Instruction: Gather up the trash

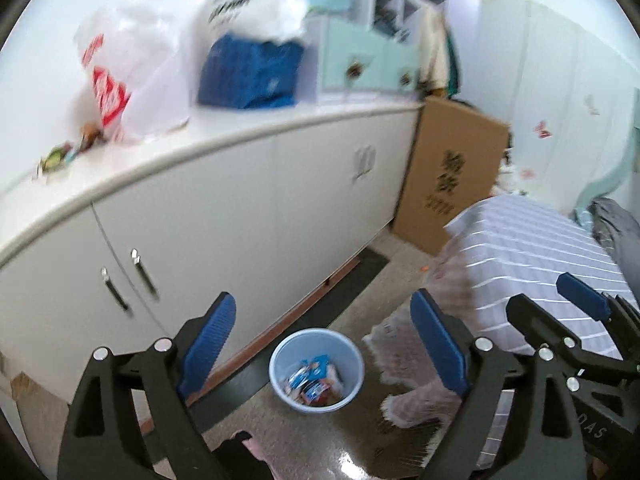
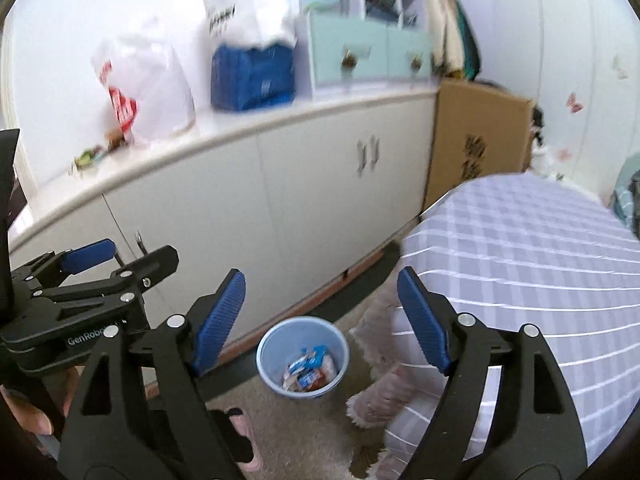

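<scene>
Both tools hang wide apart and empty, left tool (image 1: 320, 344) and right tool (image 2: 322, 316), over the blue bin (image 1: 316, 370) of wrappers on the floor. More wrappers (image 1: 68, 152) wait on the tabletop (image 1: 224, 136) (light, crinkly, slippery): pinch a crumpled edge.

Light blue round bin (image 1: 316, 370) (image 2: 302, 358): upright on floor, open top, just beside base of white cabinet. Partly filled with crumpled wrappers (image 1: 313, 380) (image 2: 309, 372) in blue, white and red. More small wrappers (image 1: 70, 151) (image 2: 96, 152) scattered on cabinet top, left end.
</scene>
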`<state>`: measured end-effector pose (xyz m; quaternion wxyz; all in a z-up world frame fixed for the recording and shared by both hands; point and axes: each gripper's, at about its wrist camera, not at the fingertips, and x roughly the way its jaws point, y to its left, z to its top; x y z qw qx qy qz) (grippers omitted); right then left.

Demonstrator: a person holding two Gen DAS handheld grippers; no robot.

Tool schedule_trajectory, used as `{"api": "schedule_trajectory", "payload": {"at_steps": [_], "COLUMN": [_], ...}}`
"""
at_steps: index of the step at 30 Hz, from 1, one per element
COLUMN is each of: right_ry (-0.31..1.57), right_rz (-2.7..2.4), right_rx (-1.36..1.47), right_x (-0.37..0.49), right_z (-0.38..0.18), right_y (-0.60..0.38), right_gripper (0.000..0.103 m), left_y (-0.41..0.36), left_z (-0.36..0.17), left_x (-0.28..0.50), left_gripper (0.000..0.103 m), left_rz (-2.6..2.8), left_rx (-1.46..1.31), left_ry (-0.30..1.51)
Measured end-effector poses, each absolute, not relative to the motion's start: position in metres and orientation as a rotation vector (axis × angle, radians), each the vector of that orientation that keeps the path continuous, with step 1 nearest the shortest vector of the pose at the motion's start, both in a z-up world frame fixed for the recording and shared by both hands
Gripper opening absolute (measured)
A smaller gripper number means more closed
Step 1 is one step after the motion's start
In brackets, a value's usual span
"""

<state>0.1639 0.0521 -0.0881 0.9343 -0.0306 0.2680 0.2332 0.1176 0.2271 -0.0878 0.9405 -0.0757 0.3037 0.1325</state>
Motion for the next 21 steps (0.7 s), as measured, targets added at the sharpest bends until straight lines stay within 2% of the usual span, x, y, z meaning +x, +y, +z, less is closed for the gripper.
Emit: {"api": "schedule_trajectory", "payload": {"at_steps": [9, 21], "right_ry": [0.422, 0.296], "right_rz": [0.371, 0.212], "right_rx": [0.011, 0.028], "right_x": [0.100, 0.021], "right_z": [-0.034, -0.005], "right_y": [-0.027, -0.102], "right_gripper": [0.088, 0.096], "left_y": [0.146, 0.069], "left_z": [-0.033, 0.004], "left_x": [0.069, 0.009], "left_gripper": [0.090, 0.094], "left_rz": [0.188, 0.096], "left_rx": [-0.029, 0.033], "left_ry": [0.501, 0.390]}}
